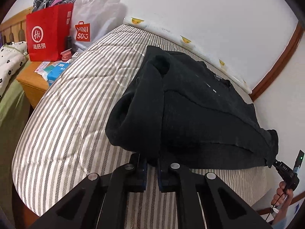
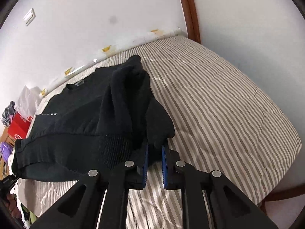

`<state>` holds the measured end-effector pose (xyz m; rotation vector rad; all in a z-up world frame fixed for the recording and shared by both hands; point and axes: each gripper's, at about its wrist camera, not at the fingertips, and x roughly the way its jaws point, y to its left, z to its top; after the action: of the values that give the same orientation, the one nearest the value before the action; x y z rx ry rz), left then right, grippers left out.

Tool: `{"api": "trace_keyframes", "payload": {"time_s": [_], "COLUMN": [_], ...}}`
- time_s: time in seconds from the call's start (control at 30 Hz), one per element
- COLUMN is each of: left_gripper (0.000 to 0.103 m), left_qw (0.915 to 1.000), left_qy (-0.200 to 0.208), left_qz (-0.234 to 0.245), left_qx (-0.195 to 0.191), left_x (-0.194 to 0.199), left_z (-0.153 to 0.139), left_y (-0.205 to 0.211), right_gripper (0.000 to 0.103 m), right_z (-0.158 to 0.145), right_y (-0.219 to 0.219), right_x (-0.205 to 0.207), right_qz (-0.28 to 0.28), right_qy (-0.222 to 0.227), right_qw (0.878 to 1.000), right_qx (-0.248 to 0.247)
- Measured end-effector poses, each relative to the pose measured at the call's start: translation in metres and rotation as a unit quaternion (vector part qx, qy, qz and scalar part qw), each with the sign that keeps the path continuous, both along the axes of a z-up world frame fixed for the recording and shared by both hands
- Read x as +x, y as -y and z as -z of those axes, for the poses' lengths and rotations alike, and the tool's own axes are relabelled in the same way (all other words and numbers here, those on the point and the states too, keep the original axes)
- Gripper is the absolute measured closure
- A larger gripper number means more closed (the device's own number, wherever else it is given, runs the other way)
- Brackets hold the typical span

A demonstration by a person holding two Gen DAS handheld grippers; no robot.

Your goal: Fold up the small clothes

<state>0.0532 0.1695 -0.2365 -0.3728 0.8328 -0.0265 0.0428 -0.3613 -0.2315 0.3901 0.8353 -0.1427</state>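
A black sweatshirt (image 1: pixel 200 110) lies on the striped bed, its lower hem lifted off the quilt. My left gripper (image 1: pixel 151 158) is shut on the hem's left corner, with a sleeve cuff bunched over the fingers. In the right wrist view the same black sweatshirt (image 2: pixel 80 118) stretches to the left, and my right gripper (image 2: pixel 154 148) is shut on its right hem corner, dark cloth pinched between the blue pads (image 2: pixel 145 162). The right gripper also shows in the left wrist view as a black tool (image 1: pixel 286 171) in a person's hand at the garment's far corner. The collar lies toward the wall.
The striped quilt (image 1: pixel 72 114) covers the bed along a white wall. A wooden nightstand (image 1: pixel 32 84) at the far left carries a red paper bag (image 1: pixel 48 36), a white plastic bag (image 1: pixel 89 26) and small packets. A wooden door frame (image 2: pixel 190 9) stands at the bed's far corner.
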Motion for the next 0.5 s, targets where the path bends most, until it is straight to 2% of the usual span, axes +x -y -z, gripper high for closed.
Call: {"api": "trace_keyframes", "payload": {"time_s": [0.07, 0.17, 0.23, 0.37, 0.43, 0.5], "left_gripper": [0.094, 0.092, 0.090, 0.088, 0.082, 0.082], "left_qw": [1.0000, 0.9998, 0.9997, 0.9991, 0.9986, 0.9974], "left_qy": [-0.008, -0.017, -0.022, -0.022, -0.011, -0.005], "left_qz": [-0.002, -0.001, 0.002, 0.021, 0.040, 0.057], "left_qx": [0.002, -0.001, 0.005, 0.031, 0.031, 0.044], "left_x": [-0.001, -0.005, -0.008, -0.017, -0.023, -0.027], "left_z": [0.002, 0.004, 0.003, -0.001, -0.006, -0.011], "left_y": [0.000, -0.002, -0.001, 0.009, 0.015, 0.022], "right_gripper": [0.087, 0.087, 0.087, 0.087, 0.087, 0.087], "right_z": [-0.002, -0.018, -0.026, -0.039, -0.037, -0.031], "right_y": [0.001, -0.003, -0.008, -0.042, -0.067, -0.082], "right_x": [-0.006, -0.020, -0.022, -0.025, -0.021, -0.018], "right_qz": [0.009, 0.018, 0.013, -0.046, -0.102, -0.137], "right_qy": [-0.003, 0.015, 0.018, 0.041, 0.041, 0.039], "right_qw": [1.000, 0.996, 0.995, 0.994, 0.992, 0.989], "right_qx": [-0.017, -0.081, -0.097, -0.090, -0.066, -0.040]}}
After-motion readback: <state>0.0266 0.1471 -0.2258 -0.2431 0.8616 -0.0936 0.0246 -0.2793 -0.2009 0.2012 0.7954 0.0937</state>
